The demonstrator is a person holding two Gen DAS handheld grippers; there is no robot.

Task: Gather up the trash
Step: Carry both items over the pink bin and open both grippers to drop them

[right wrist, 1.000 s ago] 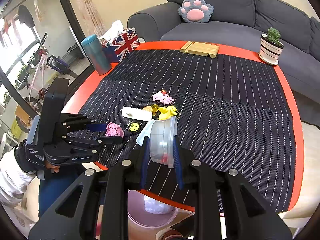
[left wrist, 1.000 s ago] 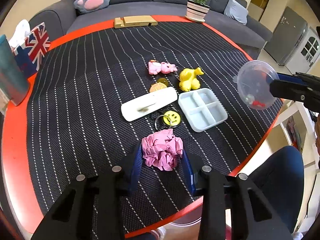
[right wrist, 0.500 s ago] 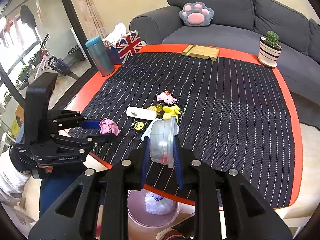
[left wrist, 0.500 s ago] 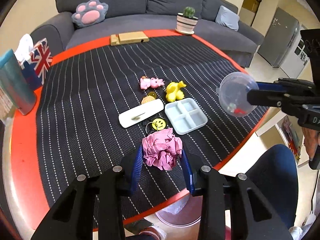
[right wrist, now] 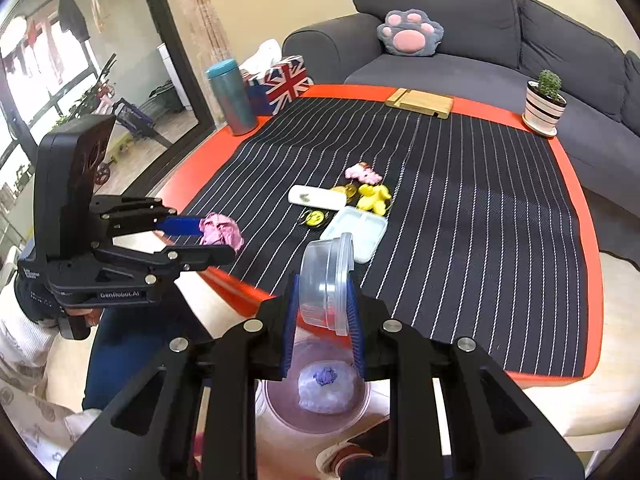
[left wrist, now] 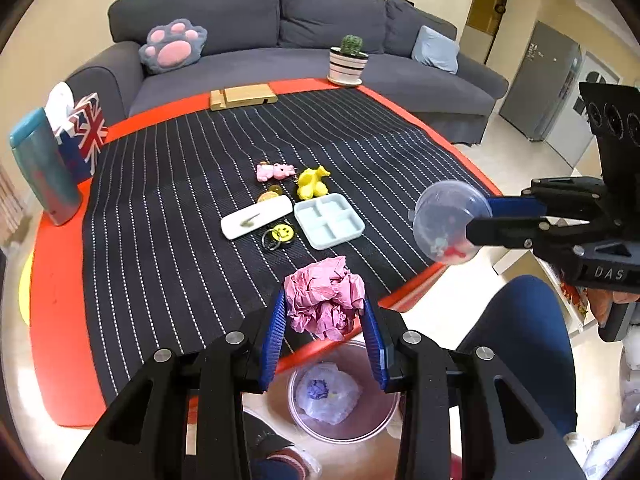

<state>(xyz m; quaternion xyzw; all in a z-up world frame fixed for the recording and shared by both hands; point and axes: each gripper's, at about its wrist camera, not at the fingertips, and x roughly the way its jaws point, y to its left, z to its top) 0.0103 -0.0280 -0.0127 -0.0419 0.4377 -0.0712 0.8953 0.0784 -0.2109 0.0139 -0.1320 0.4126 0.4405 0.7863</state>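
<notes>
Clamping a crumpled ball of pink paper between its blue pads, the left gripper hangs tilted downward over the near red edge of the table, its jaws partly closed and pressed into the wad from both sides. The paper is a loose, creased lump with no clear long axis, bulging above the fingertips. Directly below it on the floor stands a translucent pinkish trash bin that already holds a pale plastic bag with a purple scrap on top. To the right, the right gripper likewise angles down above the same bin, its jaws narrowly set and gripping a clear plastic container by its flat faces; the container is turned on its side, its long axis running roughly across the jaws and its open mouth facing left in the right wrist view, with small red and pale bits sitting inside. A hand in a white patterned sleeve carries the left tool. Farther out on the striped black cloth lie a pale blue divided tray, a yellow smiley keyring, a white oblong dish, a yellow duck toy and a pink toy. Beyond them sit a wooden stand, a potted cactus and a grey sofa.
</notes>
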